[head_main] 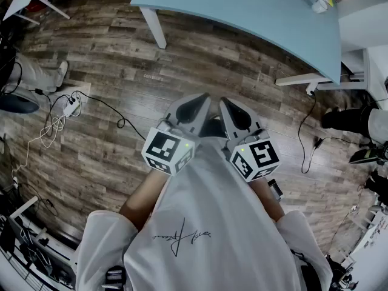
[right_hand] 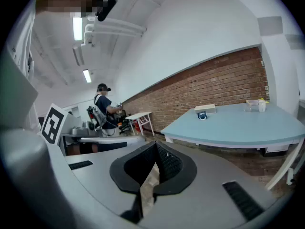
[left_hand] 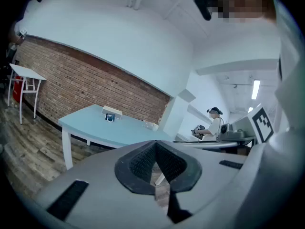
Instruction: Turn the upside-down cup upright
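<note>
White shirt (head_main: 212,223) filled the foreground, the left gripper (head_main: 199,105) and right gripper (head_main: 230,109) held before it, both clenched on nothing. Nothing seemed started: the cup (too small to pick out) presumably sat on the distant blue table (head_main: 254,17), so an approach was needed first.

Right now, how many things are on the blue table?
3: a white box at the far edge, a small blue item just in front of it, a pale cup-like thing farther along. Too small to identify; others may be hidden.
</note>
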Action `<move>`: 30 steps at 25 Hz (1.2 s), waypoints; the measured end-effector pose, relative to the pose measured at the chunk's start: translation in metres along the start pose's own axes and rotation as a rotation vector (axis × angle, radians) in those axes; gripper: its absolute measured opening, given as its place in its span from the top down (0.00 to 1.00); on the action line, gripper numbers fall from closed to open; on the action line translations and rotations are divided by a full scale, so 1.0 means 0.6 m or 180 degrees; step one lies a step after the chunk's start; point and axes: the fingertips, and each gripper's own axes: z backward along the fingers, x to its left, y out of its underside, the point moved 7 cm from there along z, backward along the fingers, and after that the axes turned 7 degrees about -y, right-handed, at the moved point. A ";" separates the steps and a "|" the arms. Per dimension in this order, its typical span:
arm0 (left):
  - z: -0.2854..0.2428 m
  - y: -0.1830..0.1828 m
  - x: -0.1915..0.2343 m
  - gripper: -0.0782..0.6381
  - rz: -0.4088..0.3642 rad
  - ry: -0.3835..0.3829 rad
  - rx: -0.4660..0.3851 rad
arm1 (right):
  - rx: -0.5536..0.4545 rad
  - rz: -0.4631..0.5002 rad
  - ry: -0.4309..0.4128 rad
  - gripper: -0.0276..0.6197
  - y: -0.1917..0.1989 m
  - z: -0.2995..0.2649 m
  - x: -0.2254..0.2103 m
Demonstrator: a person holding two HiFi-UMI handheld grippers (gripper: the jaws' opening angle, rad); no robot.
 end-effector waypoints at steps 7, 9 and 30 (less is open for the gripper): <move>0.000 0.001 -0.008 0.88 -0.0094 0.0035 0.0015 | -0.0011 0.0029 0.0119 0.93 0.001 0.002 0.009; 0.000 0.001 -0.008 0.88 -0.0092 0.0026 0.0025 | -0.0021 0.0020 0.0149 0.93 0.002 0.005 0.010; -0.068 -0.012 0.015 0.88 -0.0104 -0.0192 0.0194 | -0.0032 -0.0223 0.0190 0.92 -0.003 -0.018 -0.048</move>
